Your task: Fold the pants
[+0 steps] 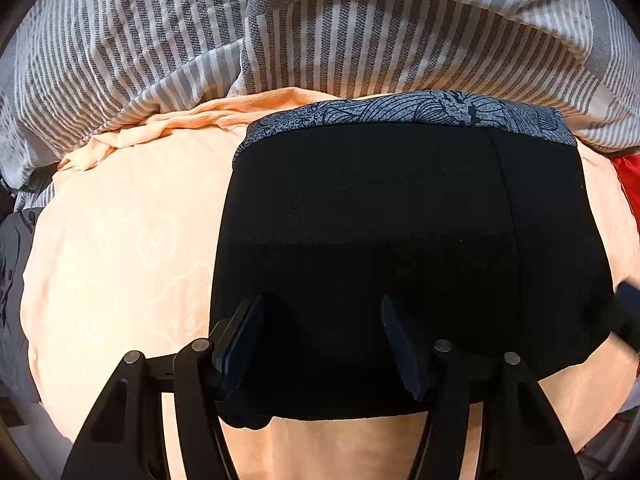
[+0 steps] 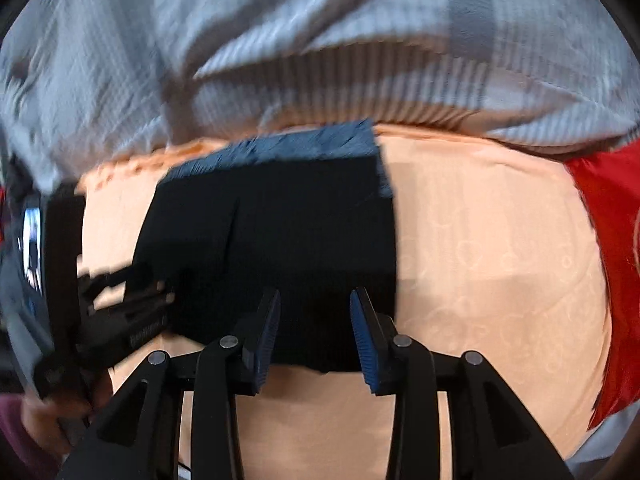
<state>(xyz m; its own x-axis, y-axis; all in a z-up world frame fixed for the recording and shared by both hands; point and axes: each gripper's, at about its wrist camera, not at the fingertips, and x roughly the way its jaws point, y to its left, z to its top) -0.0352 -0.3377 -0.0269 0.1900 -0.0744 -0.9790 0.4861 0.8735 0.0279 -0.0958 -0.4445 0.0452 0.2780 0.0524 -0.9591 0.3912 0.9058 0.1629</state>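
left claw (image 1: 322,320) agape; right claw (image 2: 314,314) agape, level.

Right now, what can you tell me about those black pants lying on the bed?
The black pants lie folded into a compact, flat rectangle on the peach bedsheet. The fabric looks matte and soft, with one seam running down it. A blue-grey patterned waistband edges the far side, near the striped grey blanket. Both the left gripper and the right gripper hang open at the near edge, gripping nothing.

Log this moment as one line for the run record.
pants: folded, flat on peach sheet | left gripper: open, over near edge | right gripper: open, over near edge | striped blanket: behind
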